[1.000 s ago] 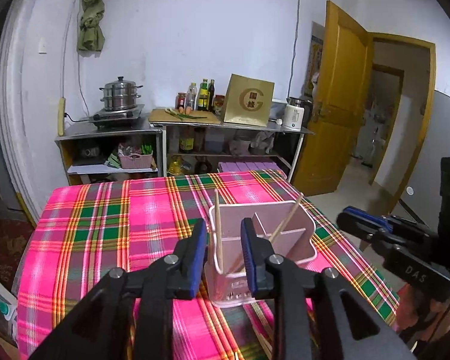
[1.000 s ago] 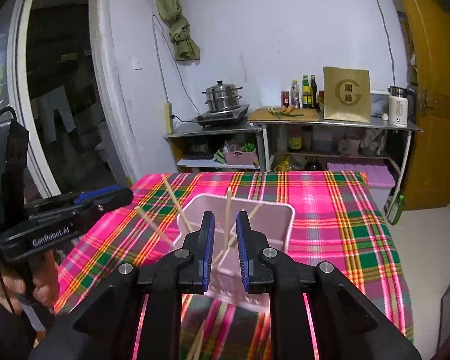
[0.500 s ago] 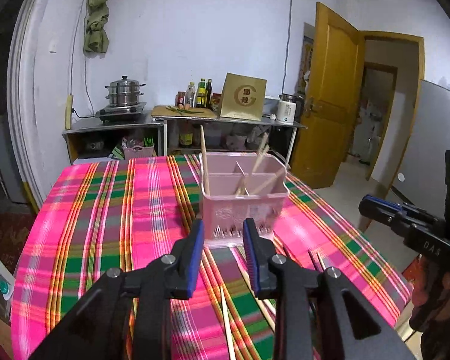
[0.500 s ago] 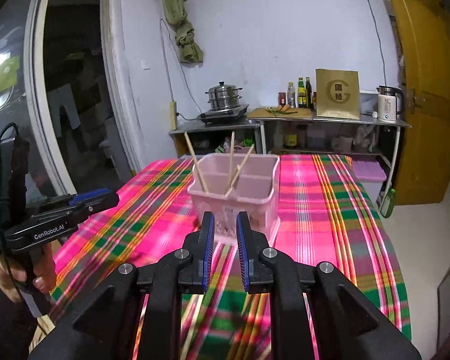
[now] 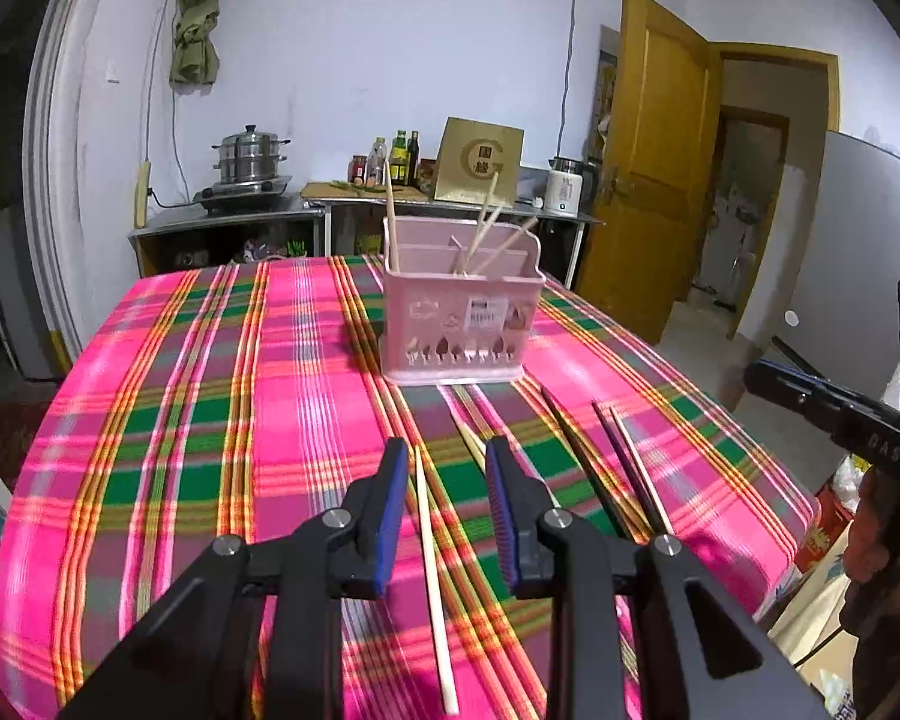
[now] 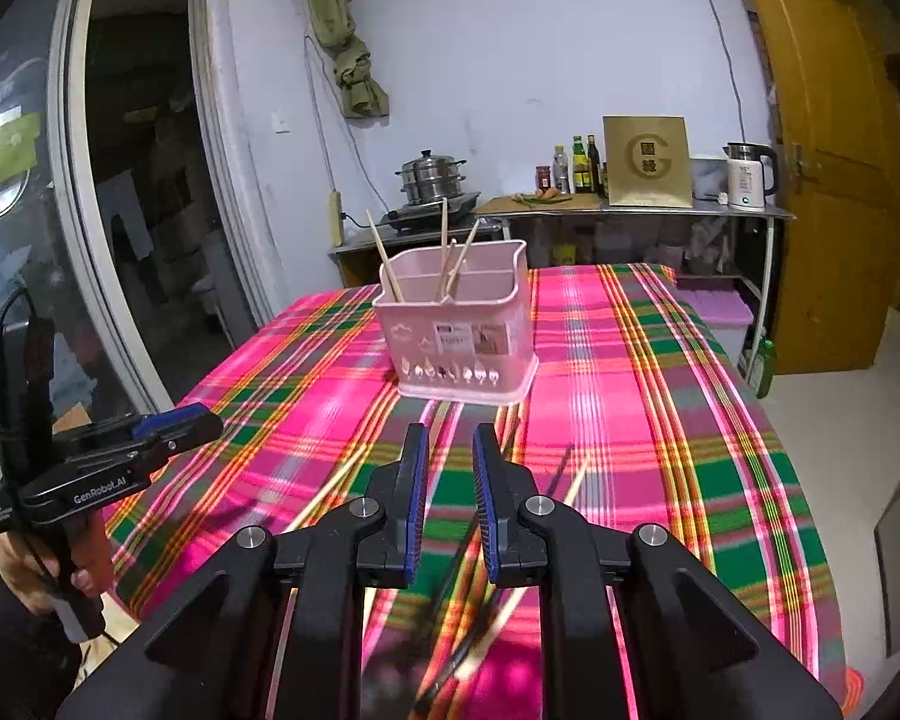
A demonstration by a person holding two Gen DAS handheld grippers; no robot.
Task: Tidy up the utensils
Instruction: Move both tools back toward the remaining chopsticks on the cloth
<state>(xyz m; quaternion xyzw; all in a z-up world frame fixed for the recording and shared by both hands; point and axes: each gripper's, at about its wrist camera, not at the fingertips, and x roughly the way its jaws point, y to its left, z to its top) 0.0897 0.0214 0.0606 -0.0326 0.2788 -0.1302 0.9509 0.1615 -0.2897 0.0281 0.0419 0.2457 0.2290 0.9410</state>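
Observation:
A pink utensil holder (image 5: 461,315) stands on the plaid tablecloth (image 5: 210,420) with several wooden chopsticks upright in it; it also shows in the right wrist view (image 6: 459,330). My left gripper (image 5: 444,462) is open and empty, low over the cloth, with a light wooden chopstick (image 5: 431,564) lying between its fingers. Dark chopsticks (image 5: 624,468) lie to its right. My right gripper (image 6: 449,450) is open and empty above loose chopsticks (image 6: 570,480) lying in front of the holder.
The table edges fall away at left and right. A shelf unit with a steamer pot (image 5: 247,156), bottles and a gold box (image 5: 479,162) stands behind the table. A yellow door (image 5: 648,168) is open at the right. The other handheld gripper shows at each view's edge.
Both grippers have pulled back from above the pink holder and dropped low over the cloth. The loose chopsticks on the cloth have come into view.

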